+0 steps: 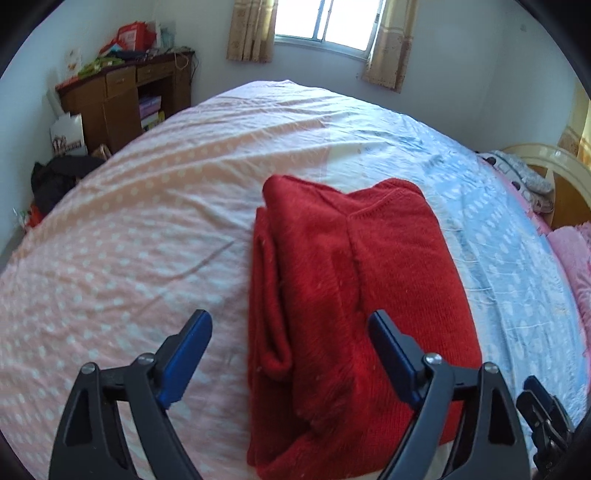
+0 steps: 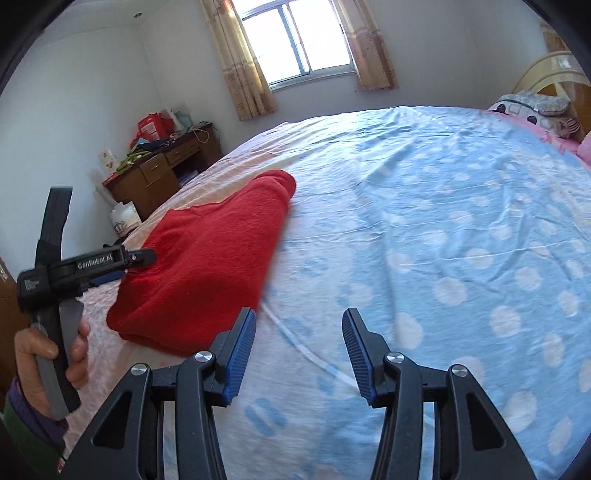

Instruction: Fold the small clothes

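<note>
You have one red knitted sweater, folded, on one bed sheet that is pink on one side and blue on the other, and you hold two grippers, the left gripper and the right gripper, each with two blue-padded fingers. Around the bed you can count one window flanked by two curtains, one wooden desk, one red bag on top of it, and one white paper bag beside it. One hand shows in the right wrist view.
</note>
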### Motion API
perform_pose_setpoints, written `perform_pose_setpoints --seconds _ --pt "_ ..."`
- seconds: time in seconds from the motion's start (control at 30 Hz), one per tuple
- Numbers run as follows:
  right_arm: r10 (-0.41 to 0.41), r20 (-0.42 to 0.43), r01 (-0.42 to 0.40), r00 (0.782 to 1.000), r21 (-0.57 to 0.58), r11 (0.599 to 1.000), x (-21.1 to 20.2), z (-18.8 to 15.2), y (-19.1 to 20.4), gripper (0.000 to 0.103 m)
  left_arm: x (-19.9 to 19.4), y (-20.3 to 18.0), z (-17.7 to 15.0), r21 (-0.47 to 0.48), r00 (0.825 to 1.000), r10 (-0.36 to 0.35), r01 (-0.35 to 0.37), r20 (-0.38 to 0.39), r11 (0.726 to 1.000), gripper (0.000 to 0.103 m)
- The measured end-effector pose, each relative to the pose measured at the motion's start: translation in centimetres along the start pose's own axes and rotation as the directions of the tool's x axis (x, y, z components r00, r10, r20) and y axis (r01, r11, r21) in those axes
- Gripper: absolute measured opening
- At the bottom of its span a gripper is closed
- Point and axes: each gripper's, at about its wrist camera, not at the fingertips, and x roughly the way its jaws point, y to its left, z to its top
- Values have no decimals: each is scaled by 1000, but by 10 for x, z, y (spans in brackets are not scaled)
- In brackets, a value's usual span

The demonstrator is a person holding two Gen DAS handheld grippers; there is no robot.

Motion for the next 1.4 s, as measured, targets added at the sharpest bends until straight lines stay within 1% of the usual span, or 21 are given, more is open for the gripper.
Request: perform_pose_setpoints --seconds 0.2,0.27,0.3,0.37,0.47,0.5,0.63,0.7,0.8,0.83,0.87,0.9,0.93,0.97,1.07,1.17,1.23,1.27,1.3,1.33,1.4 --pt "11 -16 -10 1000 28 1000 4 -4 -10 50 10 -4 2 8 1000 19 -19 -11 1000 89" --pt "8 -18 -8 1000 28 1000 5 -1 -12 54 12 -6 0 20 999 31 -30 -19 999 89" --pt "9 -20 -8 1000 27 1000 7 2 -13 57 13 -7 -1 25 999 25 -25 -24 999 89" --pt "16 -21 -16 1000 29 999 8 8 -15 59 12 -5 -1 18 1000 -3 4 -29 1000 89" --pt "49 -7 -48 999 47 998 10 22 -20 60 7 2 7 -33 996 -84 83 -9 996 90" --pt "65 -3 -64 998 60 996 12 29 -21 63 7 5 13 -52 994 -108 108 2 993 90" --pt "130 5 -130 991 117 985 25 53 -23 67 18 9 32 -102 986 -165 163 -9 981 90" --pt "153 2 -152 988 137 979 35 61 -20 67 31 8 36 -107 982 -185 181 -31 978 90" --pt "166 -30 -160 986 147 976 56 67 -12 69 55 5 35 -109 980 -180 170 -91 980 90" --pt "167 -41 -159 985 152 976 63 68 -10 69 64 5 33 -108 980 -167 155 -112 982 90" --pt "167 -48 -158 985 156 975 69 69 -8 69 68 6 29 -108 980 -155 141 -126 984 95" --pt "167 -57 -156 984 161 975 76 70 -7 69 74 9 26 -125 976 -170 153 -134 980 98" --pt "169 -66 -156 983 165 974 83 71 -5 69 75 13 24 -142 973 -197 180 -118 973 99" --pt "172 -74 -158 982 171 973 90 73 -3 69 74 14 24 -141 972 -207 191 -114 971 99" --pt "179 -90 -161 980 180 970 109 77 1 69 74 13 24 -119 970 -216 202 -116 972 101" --pt "179 -108 -156 978 195 968 132 77 7 70 76 19 25 -152 958 -265 248 -105 957 103" --pt "207 -113 -177 972 228 957 147 71 10 80 77 24 25 -182 953 -289 270 -87 946 103" --pt "210 -92 -185 973 227 956 146 70 12 86 78 23 25 -186 955 -285 266 -86 946 103" --pt "207 -96 -182 974 219 959 147 70 13 88 79 18 25 -167 962 -259 242 -90 956 103" --pt "197 -106 -173 975 199 965 148 70 17 89 80 13 25 -141 969 -227 213 -97 967 103" --pt "177 -114 -156 978 171 973 149 69 22 89 81 4 27 -103 978 -179 168 -103 980 103"
